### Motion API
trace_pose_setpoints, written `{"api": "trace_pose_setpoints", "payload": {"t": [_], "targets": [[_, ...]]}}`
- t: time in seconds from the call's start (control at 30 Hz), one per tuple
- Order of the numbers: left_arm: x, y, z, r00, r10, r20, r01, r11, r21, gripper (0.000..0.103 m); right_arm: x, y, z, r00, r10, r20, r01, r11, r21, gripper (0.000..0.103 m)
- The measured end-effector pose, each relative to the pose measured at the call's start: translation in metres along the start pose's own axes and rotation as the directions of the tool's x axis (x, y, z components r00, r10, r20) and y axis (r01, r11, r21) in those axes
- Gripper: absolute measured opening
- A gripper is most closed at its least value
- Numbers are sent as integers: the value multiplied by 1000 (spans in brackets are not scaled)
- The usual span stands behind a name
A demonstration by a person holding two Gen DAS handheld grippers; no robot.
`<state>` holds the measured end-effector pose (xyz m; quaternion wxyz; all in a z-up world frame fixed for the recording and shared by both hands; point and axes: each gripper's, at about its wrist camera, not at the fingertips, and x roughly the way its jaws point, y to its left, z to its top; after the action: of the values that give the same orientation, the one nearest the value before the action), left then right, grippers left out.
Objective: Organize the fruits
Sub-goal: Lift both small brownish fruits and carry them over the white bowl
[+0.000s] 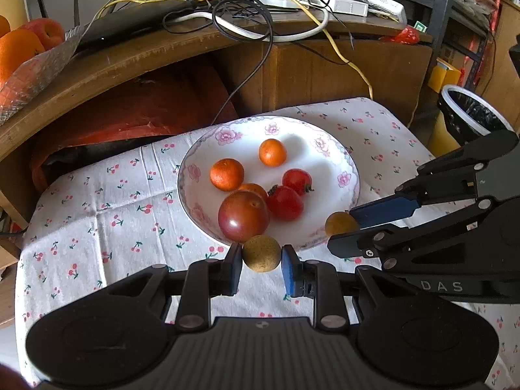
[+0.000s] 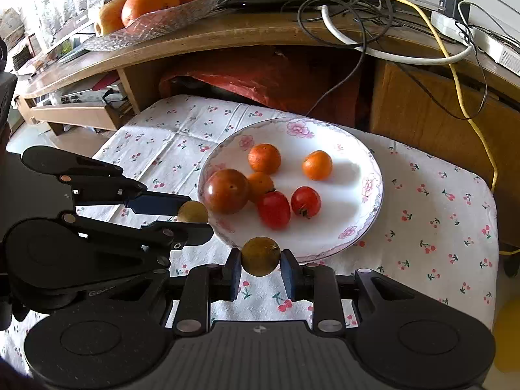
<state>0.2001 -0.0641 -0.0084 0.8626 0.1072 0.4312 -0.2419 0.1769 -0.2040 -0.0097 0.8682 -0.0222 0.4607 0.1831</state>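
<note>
While six fruits already sit in the plate (image 1: 352, 175), the left tongs (image 1: 262, 255) and right tongs (image 2: 261, 257) each grip one brown fruit (image 1: 262, 253) at its 6 o'clock rim, not yet dropped in.

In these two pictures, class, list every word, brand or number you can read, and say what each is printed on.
"DAS": raised letters on the right gripper's black body, left wrist view; more letters may be hidden.
"Go..": faint embossed letters on the left gripper's body, right wrist view; the rest is unreadable.
White power strip: grey print, too small to read.
Red packet: no legible text.
</note>
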Motion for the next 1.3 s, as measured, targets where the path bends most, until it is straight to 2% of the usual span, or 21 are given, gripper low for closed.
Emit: {"api": "trace_pose_setpoints", "payload": {"t": [0.67,1.3], "targets": [[22,-3,13,1000,9,-5,-9,1000,-28,34,10,-16,4,999,-34,11,34,999,38,23],[25,-3,16,999,41,27,-41,999,-21,33,22,-21,7,999,-46,10,46,998,46,24]]}}
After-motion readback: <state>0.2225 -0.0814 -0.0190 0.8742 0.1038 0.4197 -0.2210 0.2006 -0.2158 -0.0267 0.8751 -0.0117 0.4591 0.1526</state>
